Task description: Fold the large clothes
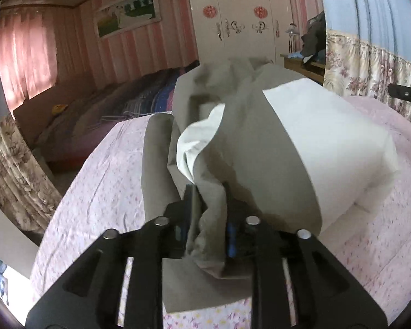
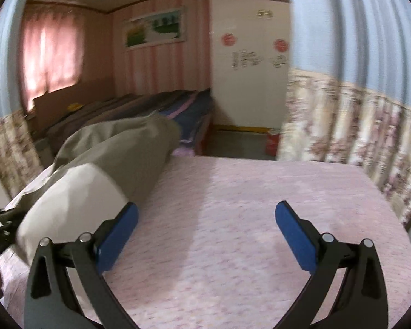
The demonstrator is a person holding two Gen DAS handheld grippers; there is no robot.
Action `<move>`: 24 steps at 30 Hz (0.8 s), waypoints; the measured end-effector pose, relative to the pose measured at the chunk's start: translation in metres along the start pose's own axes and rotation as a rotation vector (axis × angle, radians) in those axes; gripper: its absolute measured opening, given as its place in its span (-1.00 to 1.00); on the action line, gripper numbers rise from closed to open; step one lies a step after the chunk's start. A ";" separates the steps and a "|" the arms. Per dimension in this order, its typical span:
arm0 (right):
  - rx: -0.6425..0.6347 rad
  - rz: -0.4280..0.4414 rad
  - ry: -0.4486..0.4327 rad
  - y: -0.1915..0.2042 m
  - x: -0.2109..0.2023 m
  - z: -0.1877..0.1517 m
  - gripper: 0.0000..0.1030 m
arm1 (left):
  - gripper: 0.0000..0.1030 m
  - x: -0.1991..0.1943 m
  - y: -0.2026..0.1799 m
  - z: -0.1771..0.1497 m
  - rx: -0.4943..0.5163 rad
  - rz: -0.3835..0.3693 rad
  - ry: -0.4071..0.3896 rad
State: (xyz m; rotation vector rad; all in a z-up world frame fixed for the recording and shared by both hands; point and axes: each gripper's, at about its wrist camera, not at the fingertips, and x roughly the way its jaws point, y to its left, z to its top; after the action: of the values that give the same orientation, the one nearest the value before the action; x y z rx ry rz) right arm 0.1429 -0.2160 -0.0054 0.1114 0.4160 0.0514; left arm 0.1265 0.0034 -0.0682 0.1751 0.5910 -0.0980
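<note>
both grippers sit over the pink sheet (image 2: 233, 205). left gripper (image 1: 209, 230) has its jaws pinched narrow on a bunched fold of the grey-and-white garment (image 1: 260, 142), which is lifted above the sheet. right gripper (image 2: 207, 233) is spread wide with nothing between its jaws, garment just left of it.

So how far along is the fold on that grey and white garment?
Early to midway, I'd say. Done: little; the garment is bunched and lifted off the pink floral sheet, with no flat, finished fold visible. In hand: the left gripper has its jaws clamped on a bunch of the grey fabric. The right gripper is open and empty over bare sheet. Left: lay the garment flat, fold and smooth it.
</note>
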 end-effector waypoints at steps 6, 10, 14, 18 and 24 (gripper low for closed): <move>-0.079 0.062 -0.012 0.030 -0.005 0.000 0.95 | 0.62 -0.033 0.022 0.009 -0.077 -0.028 -0.019; -0.054 0.057 -0.026 0.027 -0.009 0.009 0.95 | 0.94 -0.061 0.057 0.051 -0.178 -0.052 -0.055; -0.040 0.047 -0.021 0.025 -0.003 0.025 0.95 | 0.94 -0.042 0.070 0.101 -0.179 -0.044 -0.032; -0.036 0.051 -0.001 0.028 0.015 0.046 0.95 | 0.94 0.004 0.061 0.144 -0.135 -0.049 0.018; 0.010 0.059 0.050 0.023 0.055 0.075 0.95 | 0.94 0.091 0.037 0.166 -0.101 -0.099 0.137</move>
State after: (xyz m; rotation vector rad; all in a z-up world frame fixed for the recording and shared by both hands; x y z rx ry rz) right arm 0.2233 -0.1961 0.0432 0.1322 0.4631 0.1106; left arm 0.2970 0.0037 0.0210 0.0544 0.7395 -0.1529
